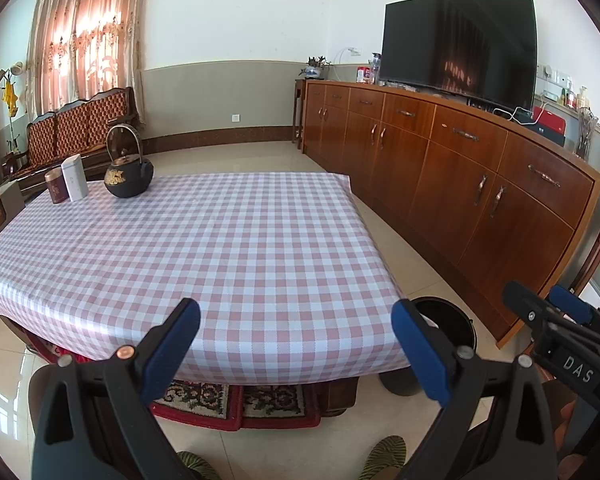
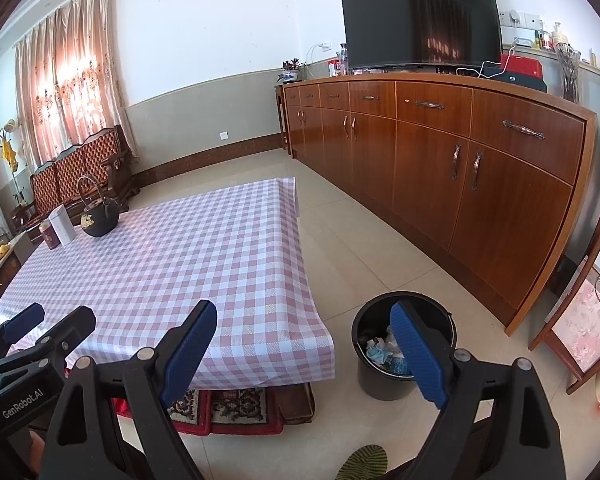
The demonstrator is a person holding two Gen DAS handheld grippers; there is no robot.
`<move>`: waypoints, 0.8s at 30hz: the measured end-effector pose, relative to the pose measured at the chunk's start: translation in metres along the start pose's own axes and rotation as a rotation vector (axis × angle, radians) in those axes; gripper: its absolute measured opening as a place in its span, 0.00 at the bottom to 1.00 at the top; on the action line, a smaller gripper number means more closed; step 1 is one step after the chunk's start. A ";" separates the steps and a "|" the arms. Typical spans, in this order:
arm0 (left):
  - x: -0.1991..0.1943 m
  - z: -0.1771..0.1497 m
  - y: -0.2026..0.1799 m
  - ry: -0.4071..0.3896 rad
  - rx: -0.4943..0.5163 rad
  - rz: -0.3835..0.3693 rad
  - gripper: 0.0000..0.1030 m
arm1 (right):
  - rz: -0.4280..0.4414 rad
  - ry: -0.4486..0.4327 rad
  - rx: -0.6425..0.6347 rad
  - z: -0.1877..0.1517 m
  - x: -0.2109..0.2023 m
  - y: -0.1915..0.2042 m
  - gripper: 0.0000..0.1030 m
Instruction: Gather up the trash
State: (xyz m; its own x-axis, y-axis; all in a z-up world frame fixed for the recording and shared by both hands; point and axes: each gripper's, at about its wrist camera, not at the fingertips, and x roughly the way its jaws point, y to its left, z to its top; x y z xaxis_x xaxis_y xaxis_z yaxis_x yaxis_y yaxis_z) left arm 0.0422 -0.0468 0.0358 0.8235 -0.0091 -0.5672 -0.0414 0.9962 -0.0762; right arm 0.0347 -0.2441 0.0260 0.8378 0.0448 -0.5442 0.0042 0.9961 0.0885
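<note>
Now both tongs, left tongs point(image 1: 296, 344) and right tongs point(image 2: 304, 354), are wide open and hold nothing; the black trash bucket point(image 2: 404, 340) sits on the floor nearest the right one

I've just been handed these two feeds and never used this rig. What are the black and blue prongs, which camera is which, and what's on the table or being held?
Each picture comes from a camera on a hand-held two-finger gripper, looking along its blue-padded fingers. One view belongs to the left gripper, the other to the right gripper. Both stand open and hold nothing. On the checked tablecloth, at the far corner, sit a black teapot, a white tin and a small brown tin. On the floor beside the table stands a black bucket with crumpled scraps inside.
</note>
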 end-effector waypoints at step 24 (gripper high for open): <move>0.001 -0.001 -0.002 -0.001 0.004 0.001 0.94 | 0.005 0.006 0.005 -0.004 0.000 -0.001 0.88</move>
State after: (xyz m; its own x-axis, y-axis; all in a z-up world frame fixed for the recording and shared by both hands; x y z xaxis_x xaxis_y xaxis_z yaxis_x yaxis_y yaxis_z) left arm 0.0424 -0.0487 0.0349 0.8238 -0.0081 -0.5668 -0.0398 0.9966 -0.0720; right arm 0.0326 -0.2448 0.0230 0.8346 0.0501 -0.5485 0.0028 0.9955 0.0952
